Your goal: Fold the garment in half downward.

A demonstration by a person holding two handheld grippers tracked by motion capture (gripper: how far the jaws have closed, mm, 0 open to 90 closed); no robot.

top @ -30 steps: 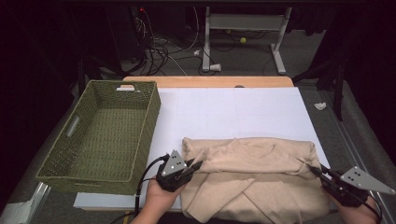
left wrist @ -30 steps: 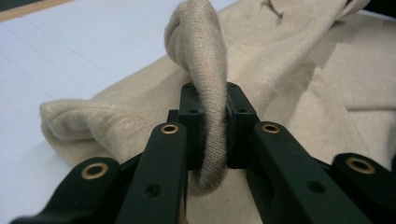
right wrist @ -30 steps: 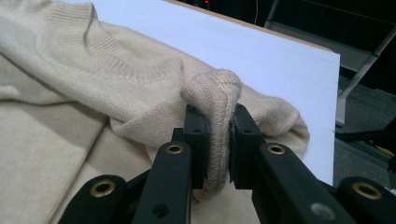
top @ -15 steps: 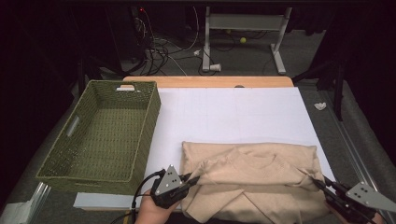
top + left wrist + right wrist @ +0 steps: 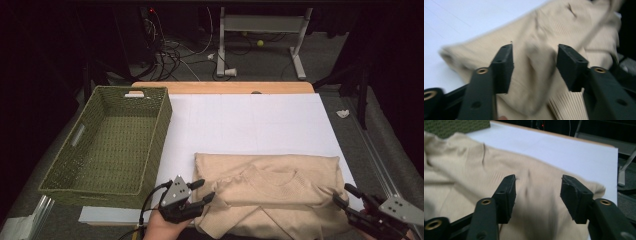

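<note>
A beige knit sweater (image 5: 270, 195) lies folded on the white sheet (image 5: 250, 120) near the table's front edge, neckline up. My left gripper (image 5: 205, 190) sits at the sweater's left edge. Its jaws have just been opening, and in the left gripper view a loose fold of the sweater (image 5: 541, 57) lies between them, untouched by my left gripper (image 5: 535, 60). My right gripper (image 5: 343, 194) is at the sweater's right edge. It too has just been opening, and my right gripper (image 5: 537, 187) hovers over the fabric (image 5: 474, 170) with nothing pinched.
A green woven basket (image 5: 161, 131) stands empty on the left, its near corner close to my left hand. The wooden table edge (image 5: 225, 87) runs along the back. Cables and a metal stand (image 5: 260, 30) are on the floor beyond.
Both grippers held the sweater's side edges shut and drew back toward the front edge. Now both have opened and let the fabric go.
</note>
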